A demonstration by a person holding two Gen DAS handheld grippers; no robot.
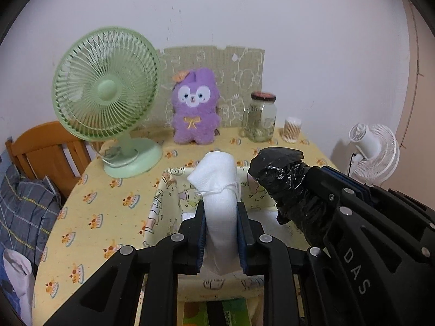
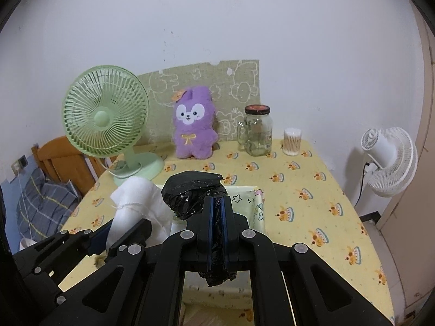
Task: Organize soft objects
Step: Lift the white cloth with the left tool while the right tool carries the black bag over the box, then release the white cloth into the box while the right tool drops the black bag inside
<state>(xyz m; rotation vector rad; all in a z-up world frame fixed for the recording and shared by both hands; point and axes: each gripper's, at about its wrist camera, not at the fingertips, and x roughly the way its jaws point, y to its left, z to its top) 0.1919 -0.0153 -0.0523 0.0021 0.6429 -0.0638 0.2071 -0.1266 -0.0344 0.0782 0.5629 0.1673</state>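
My left gripper is shut on a white rolled cloth tied with string and holds it upright over a yellow fabric storage box. My right gripper is shut on a black plastic-bag roll and holds it above the same box. The two grippers are side by side, the black roll to the right of the white one. A purple plush rabbit sits at the back of the table against a green board.
A green desk fan stands at the back left of the yellow tablecloth. A glass jar and a tub of cotton swabs stand at the back right. A white fan is off the table's right. A wooden chair is on the left.
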